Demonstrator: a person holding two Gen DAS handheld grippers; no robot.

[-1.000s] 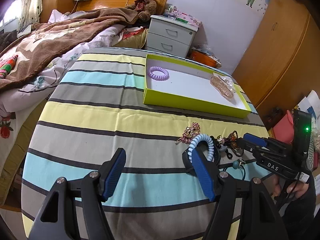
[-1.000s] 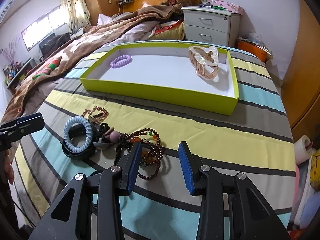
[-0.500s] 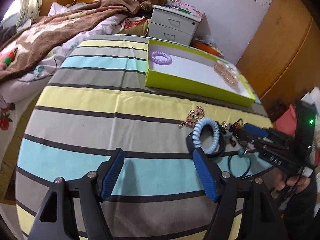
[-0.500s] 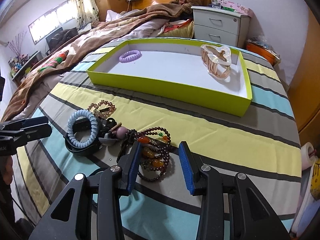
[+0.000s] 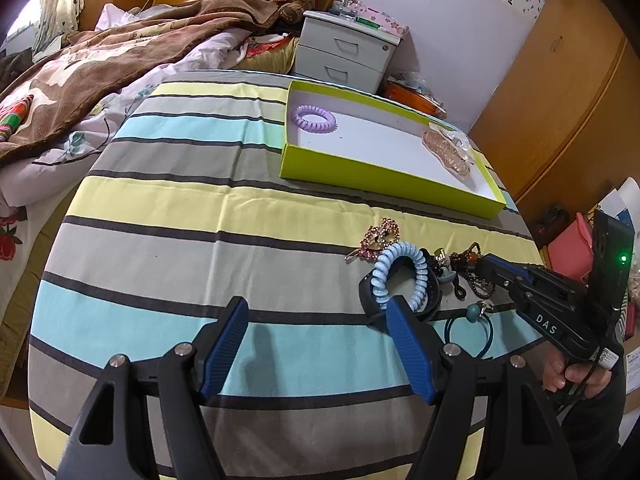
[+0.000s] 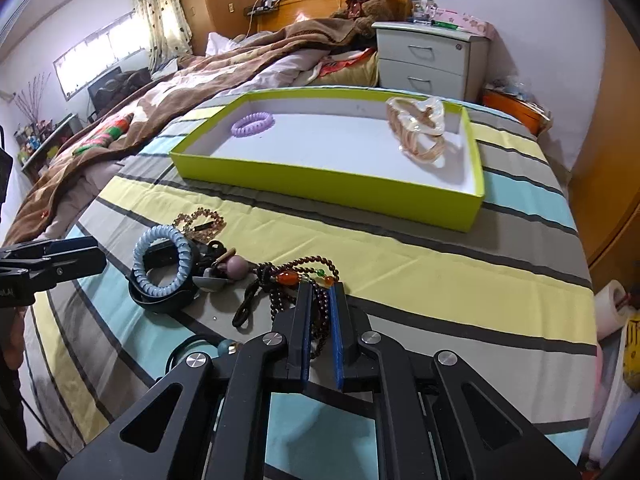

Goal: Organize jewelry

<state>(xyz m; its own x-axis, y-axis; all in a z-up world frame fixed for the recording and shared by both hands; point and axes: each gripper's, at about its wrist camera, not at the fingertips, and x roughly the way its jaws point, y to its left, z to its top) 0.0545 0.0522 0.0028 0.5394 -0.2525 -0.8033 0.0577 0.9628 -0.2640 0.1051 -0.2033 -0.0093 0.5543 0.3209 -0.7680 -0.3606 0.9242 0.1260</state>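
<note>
From my left wrist view, my left gripper (image 5: 316, 320) hung wide apart over the striped cloth (image 5: 208, 216), empty beside the blue coil tie (image 5: 400, 272), while from my right wrist view my right gripper (image 6: 320, 300) pinched the dark bead necklace (image 6: 300, 280), well short of the green tray (image 6: 320, 184).

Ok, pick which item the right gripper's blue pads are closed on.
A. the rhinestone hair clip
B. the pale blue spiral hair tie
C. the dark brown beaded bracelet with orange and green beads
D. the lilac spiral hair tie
C: in the right wrist view the right gripper has its pads pinched on strands of the dark brown beaded bracelet with orange and green beads; the other three lie apart from it.
</note>
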